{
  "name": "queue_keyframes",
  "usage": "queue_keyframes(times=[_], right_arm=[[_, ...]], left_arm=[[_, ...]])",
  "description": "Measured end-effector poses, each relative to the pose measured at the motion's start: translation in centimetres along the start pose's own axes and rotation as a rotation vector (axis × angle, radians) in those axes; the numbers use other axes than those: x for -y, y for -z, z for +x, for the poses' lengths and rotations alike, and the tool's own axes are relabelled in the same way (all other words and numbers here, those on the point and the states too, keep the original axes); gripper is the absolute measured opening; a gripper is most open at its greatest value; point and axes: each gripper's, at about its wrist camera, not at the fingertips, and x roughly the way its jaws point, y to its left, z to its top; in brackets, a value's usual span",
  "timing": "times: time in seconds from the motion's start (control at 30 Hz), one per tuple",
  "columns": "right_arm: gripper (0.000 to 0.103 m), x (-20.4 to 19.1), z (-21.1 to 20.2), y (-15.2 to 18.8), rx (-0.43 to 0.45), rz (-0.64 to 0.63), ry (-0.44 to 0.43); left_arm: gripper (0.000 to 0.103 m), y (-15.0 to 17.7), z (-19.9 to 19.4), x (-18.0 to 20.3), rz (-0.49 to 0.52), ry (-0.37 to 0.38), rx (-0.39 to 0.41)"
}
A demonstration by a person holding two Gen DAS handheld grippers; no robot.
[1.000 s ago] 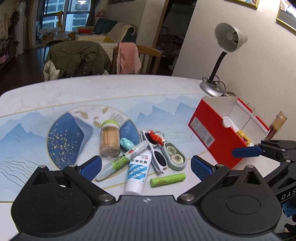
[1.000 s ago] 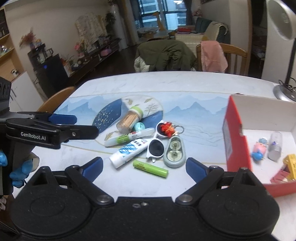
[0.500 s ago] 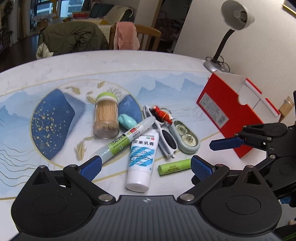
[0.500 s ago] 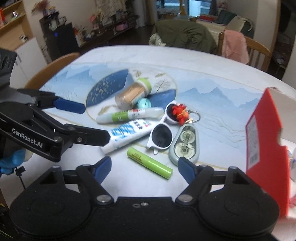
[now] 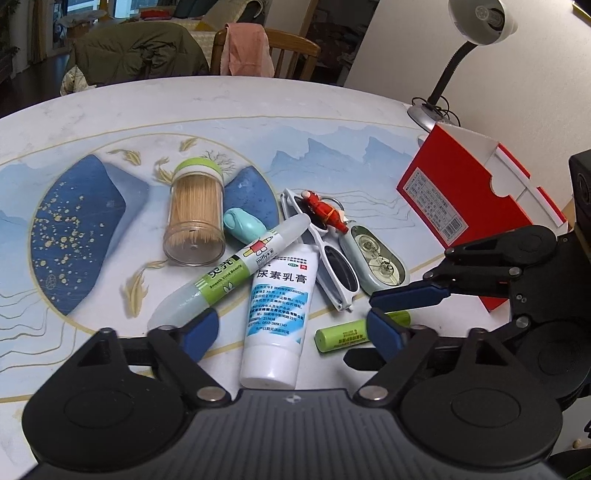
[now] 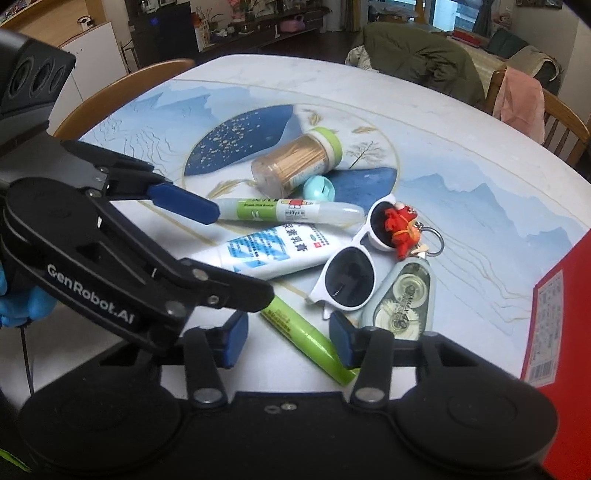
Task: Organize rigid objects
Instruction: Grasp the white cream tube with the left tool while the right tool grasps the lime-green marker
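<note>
A pile lies on the table: a toothpick jar (image 5: 194, 218), a green-labelled glue pen (image 5: 229, 273), a white cream tube (image 5: 279, 306), white sunglasses (image 5: 332, 269), a red figure keychain (image 5: 325, 214), a correction tape (image 5: 376, 262) and a green cylinder (image 5: 343, 336). My left gripper (image 5: 291, 332) hangs low over the tube, jaws closing, the tube between them with neither pad pressing on it. My right gripper (image 6: 288, 339) straddles the green cylinder (image 6: 306, 336), jaws closing, and its pads do not clamp the cylinder.
A red open box (image 5: 454, 195) stands at the right, with a desk lamp (image 5: 476, 22) behind it by the wall. A small teal object (image 5: 243, 227) lies beside the jar. Chairs draped with clothes (image 5: 243, 48) stand past the far table edge.
Both grippers have sunk closer to the pile and their jaws have narrowed. The right gripper has rolled and moved in over the green cylinder, close beside the left one.
</note>
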Motion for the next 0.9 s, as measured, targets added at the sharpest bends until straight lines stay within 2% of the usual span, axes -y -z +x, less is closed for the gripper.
queue_keyframes(times=[0.13, 0.37, 0.43, 0.53, 0.8, 0.9], right_arm=[[0.038, 0.3, 0.6, 0.1, -0.011, -0.005, 0.003], [0.034, 0.0, 1.2, 0.3, -0.016, -0.029, 0.009], [0.026, -0.2, 1.2, 0.3, -0.018, -0.033, 0.007], [0.023, -0.7, 1.3, 0.4, -0.019, -0.046, 0.025], [0.019, -1.0, 1.2, 0.6, -0.011, -0.002, 0.050], [0.018, -1.1, 1.0, 0.9, -0.009, 0.031, 0.051]], left_arm=[[0.067, 0.0, 0.7, -0.3, -0.009, -0.001, -0.013], [0.058, 0.0, 1.5, -0.2, 0.007, -0.004, -0.018], [0.057, -0.1, 1.7, -0.2, 0.007, -0.007, -0.016], [0.053, -0.2, 2.0, -0.2, 0.008, -0.006, -0.013], [0.039, -0.3, 2.0, -0.4, -0.015, -0.005, 0.006], [0.038, -0.2, 1.9, -0.4, -0.020, -0.005, 0.009]])
